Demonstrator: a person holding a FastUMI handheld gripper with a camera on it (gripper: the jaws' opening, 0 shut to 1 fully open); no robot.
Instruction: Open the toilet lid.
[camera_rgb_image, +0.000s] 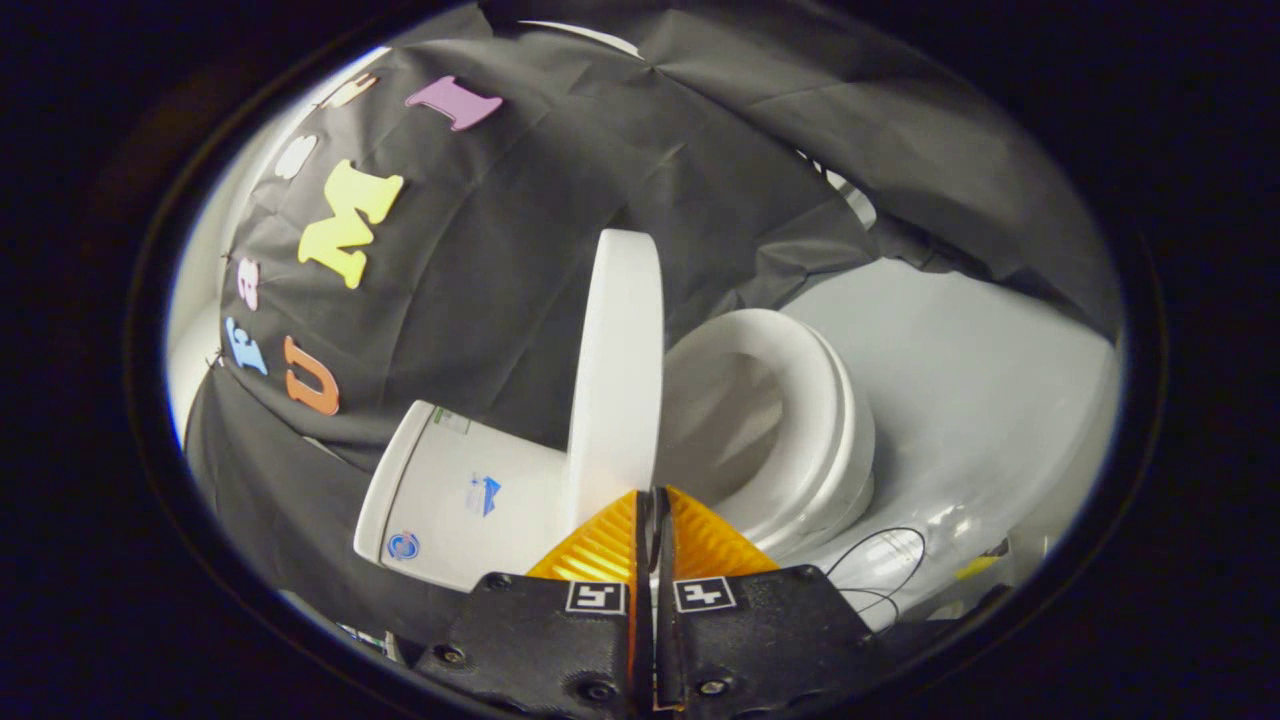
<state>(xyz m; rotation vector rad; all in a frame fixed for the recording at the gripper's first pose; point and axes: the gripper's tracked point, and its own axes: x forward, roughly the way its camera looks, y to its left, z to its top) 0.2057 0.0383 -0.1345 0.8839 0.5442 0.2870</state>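
Gripper view showed the claw (652, 500) squeezed tight, its two fingers pressed together with nothing between them. Just ahead of the fingertips stood the white toilet lid (618, 370), lifted up and seen edge-on. Beside it was the round toilet seat (800, 400) over the bowl. On the lid's other side sat the tank (460, 495). Black cloth (520, 230) hung behind.

Gripper (652, 500): two wedge-shaped fingers (600, 545) w/ ribbed faces, tapering fwd to a point, only a thin slit btwn them. Behind them, two black angular mount blocks (540, 640), matte. Each block carries a small square black-and-white marker tag (596, 597) near inner edge. Several round screws (449, 655) set in blocks, approx. along lower edges.
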